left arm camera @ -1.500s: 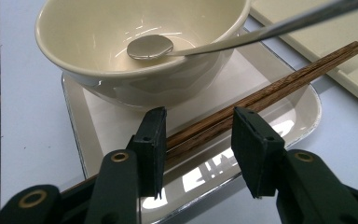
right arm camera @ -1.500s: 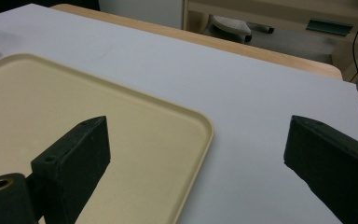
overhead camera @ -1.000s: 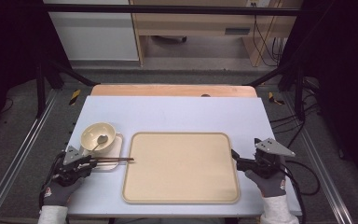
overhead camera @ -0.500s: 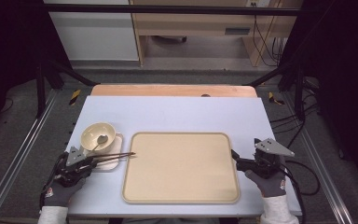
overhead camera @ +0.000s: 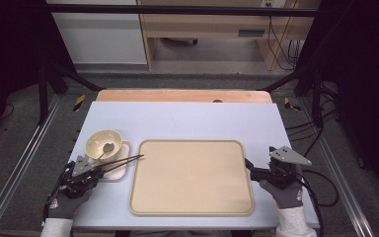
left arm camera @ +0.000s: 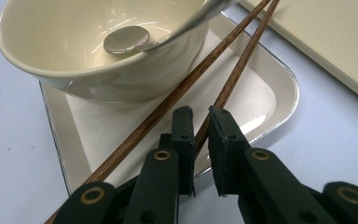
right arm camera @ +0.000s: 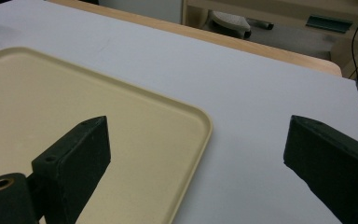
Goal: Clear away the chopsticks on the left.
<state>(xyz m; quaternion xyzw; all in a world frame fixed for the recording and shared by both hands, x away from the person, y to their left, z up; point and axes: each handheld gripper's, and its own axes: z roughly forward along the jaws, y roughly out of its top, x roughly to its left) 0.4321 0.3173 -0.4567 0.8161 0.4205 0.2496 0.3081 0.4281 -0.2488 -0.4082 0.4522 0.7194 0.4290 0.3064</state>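
Our left gripper (left arm camera: 200, 119) has just been closing, and its jaws now stand nearly together around one of the two wooden chopsticks (left arm camera: 228, 84); in the left gripper view the stick runs through the narrow gap, though we cannot tell whether the pads already press on it. The second chopstick passes just left of the jaws, outside them. Both sticks lie slanted across the small rectangular dish (left arm camera: 279, 93), their tips reaching over the near corner of the big beige tray (overhead camera: 192, 182). On that dish also sits one cream bowl (left arm camera: 98, 42) with one metal spoon (left arm camera: 128, 39) resting in it. We judge the step in hand to be taking hold of the chopsticks at their near end; the next move would call for finishing the squeeze, checking that only one stick is caught, and lifting without dragging the other or knocking the bowl. Our right gripper (right arm camera: 196, 154) rests with its jaws wide apart and holding nothing, at the tray's right edge on the pale table (overhead camera: 187, 118). Counted: two chopsticks, one bowl, one spoon, one dish, one tray.
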